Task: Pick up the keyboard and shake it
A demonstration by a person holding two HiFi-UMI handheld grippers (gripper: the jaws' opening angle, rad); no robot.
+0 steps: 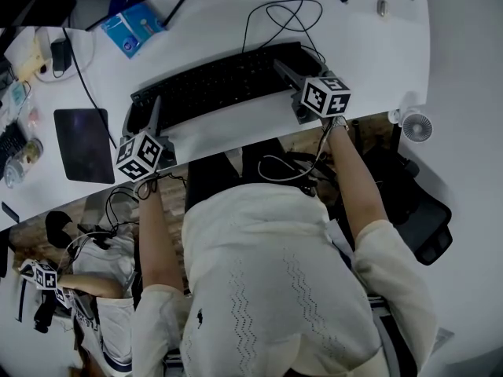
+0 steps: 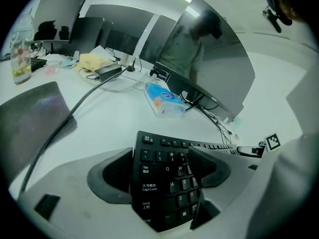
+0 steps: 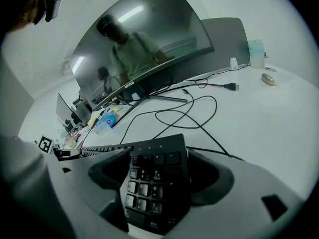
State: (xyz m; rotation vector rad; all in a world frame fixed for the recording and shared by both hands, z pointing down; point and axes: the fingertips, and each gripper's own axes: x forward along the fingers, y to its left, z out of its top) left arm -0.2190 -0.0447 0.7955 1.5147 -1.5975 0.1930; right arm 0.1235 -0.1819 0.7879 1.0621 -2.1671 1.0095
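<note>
A black keyboard (image 1: 220, 85) lies slantwise across the white desk (image 1: 377, 61), held at both ends. My left gripper (image 1: 152, 116) is shut on its left end; in the left gripper view the jaws of this gripper (image 2: 162, 173) clamp the Tab and Caps Lock side of the keyboard (image 2: 154, 156). My right gripper (image 1: 285, 71) is shut on the right end, and the right gripper view has this gripper (image 3: 159, 176) closed across the number pad of the keyboard (image 3: 149, 158). I cannot tell whether the keyboard is off the desk.
A dark mouse pad (image 1: 82, 144) lies left of the keyboard and a blue tissue pack (image 1: 132, 27) behind it. Loose black cables (image 1: 287, 18) loop at the back. A curved monitor (image 3: 144, 49) stands behind. A small fan (image 1: 416, 124) sits at the desk's right edge.
</note>
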